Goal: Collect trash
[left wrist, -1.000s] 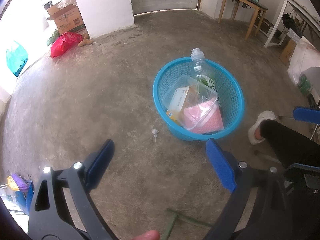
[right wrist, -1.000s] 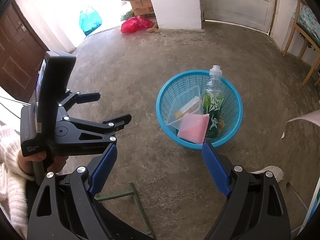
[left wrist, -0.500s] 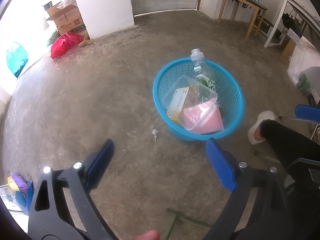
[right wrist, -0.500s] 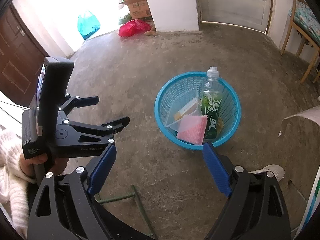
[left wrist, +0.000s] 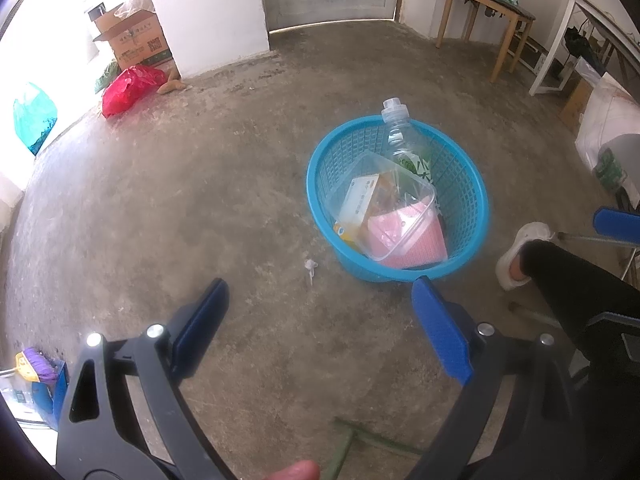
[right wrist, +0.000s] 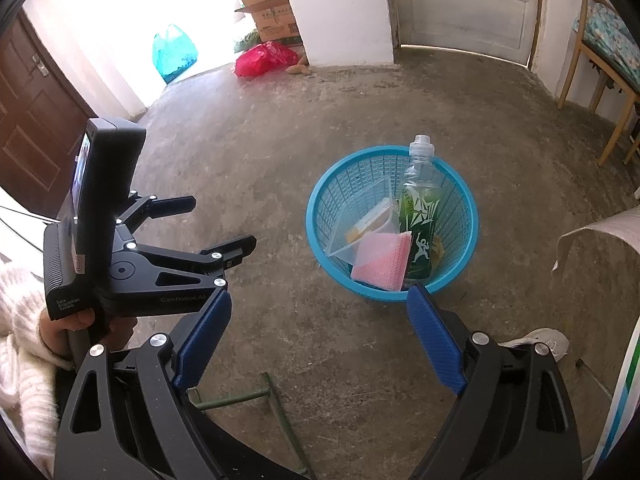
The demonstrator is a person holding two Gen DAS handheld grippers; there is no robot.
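Observation:
A blue plastic basket stands on the concrete floor. Inside it lie a clear food container, a pink cloth and a green-labelled bottle that leans on the rim. A small white scrap lies on the floor just left of the basket. My left gripper is open and empty, held above the floor short of the basket. My right gripper is also open and empty, with the basket just past its fingertips. The left gripper's body shows at the left of the right wrist view.
A red bag, a teal bag and cardboard boxes sit by the white wall. A wooden chair stands at the back right. A person's leg and white shoe are right of the basket. Green metal legs lie below.

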